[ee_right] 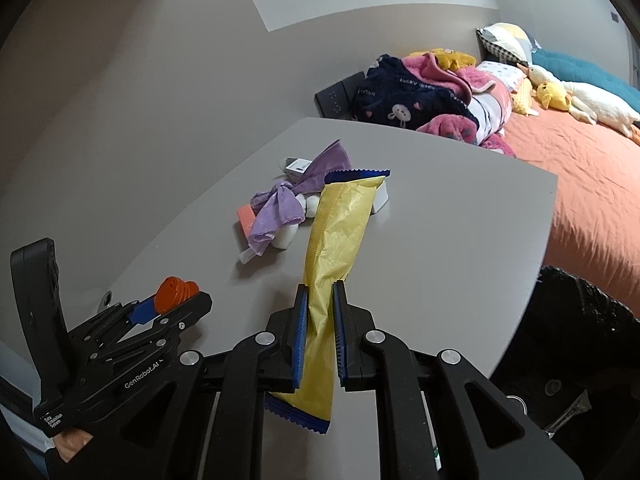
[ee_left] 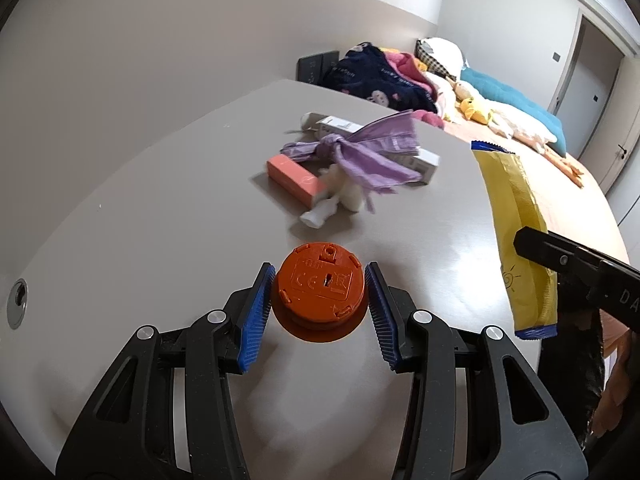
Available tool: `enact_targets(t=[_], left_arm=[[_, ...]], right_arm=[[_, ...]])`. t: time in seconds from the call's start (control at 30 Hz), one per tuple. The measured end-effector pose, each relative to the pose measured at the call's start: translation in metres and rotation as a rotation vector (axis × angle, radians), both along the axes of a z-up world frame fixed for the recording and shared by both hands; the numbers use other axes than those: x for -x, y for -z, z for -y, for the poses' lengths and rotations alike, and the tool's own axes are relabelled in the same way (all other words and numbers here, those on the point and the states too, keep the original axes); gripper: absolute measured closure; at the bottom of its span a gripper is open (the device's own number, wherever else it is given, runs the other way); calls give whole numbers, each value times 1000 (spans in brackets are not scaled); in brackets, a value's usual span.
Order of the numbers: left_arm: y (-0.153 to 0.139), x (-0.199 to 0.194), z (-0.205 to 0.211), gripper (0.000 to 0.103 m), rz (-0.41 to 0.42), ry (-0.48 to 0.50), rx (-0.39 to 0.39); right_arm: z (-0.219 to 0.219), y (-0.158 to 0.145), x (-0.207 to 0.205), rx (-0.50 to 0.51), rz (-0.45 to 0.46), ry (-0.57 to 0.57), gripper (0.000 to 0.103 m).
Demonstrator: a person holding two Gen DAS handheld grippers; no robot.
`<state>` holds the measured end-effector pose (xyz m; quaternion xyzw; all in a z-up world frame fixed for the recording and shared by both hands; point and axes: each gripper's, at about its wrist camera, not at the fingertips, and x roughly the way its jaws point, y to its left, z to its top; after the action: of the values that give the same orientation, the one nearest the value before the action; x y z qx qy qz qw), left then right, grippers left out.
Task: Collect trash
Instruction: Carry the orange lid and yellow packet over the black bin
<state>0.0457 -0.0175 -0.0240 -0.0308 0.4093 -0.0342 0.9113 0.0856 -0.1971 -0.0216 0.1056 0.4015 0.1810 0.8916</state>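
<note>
My left gripper (ee_left: 320, 284) holds a round orange plastic piece (ee_left: 321, 290) between its blue pads, a little above the grey table (ee_left: 160, 208). It also shows in the right wrist view (ee_right: 176, 292). My right gripper (ee_right: 320, 296) is shut on a long yellow wrapper with blue ends (ee_right: 336, 240), held upright above the table; the wrapper also shows in the left wrist view (ee_left: 516, 232). A trash pile lies further back: a knotted purple plastic bag (ee_left: 360, 152), a pink box (ee_left: 296, 178), a white box (ee_left: 424, 160) and a small white crumpled piece (ee_left: 340, 196).
A black trash bag (ee_right: 572, 320) hangs open beside the table's right edge. A bed with an orange sheet (ee_right: 592, 184), clothes and plush toys lies beyond the table. A cable hole (ee_left: 17, 300) sits near the table's left edge.
</note>
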Motion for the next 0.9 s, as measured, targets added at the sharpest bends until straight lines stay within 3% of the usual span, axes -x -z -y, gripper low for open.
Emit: enact_targets(t=[0.9], left_arm=[[-36, 60, 79, 57, 78, 123, 4]], right_arm=[[65, -28, 76, 1, 65, 59, 89]])
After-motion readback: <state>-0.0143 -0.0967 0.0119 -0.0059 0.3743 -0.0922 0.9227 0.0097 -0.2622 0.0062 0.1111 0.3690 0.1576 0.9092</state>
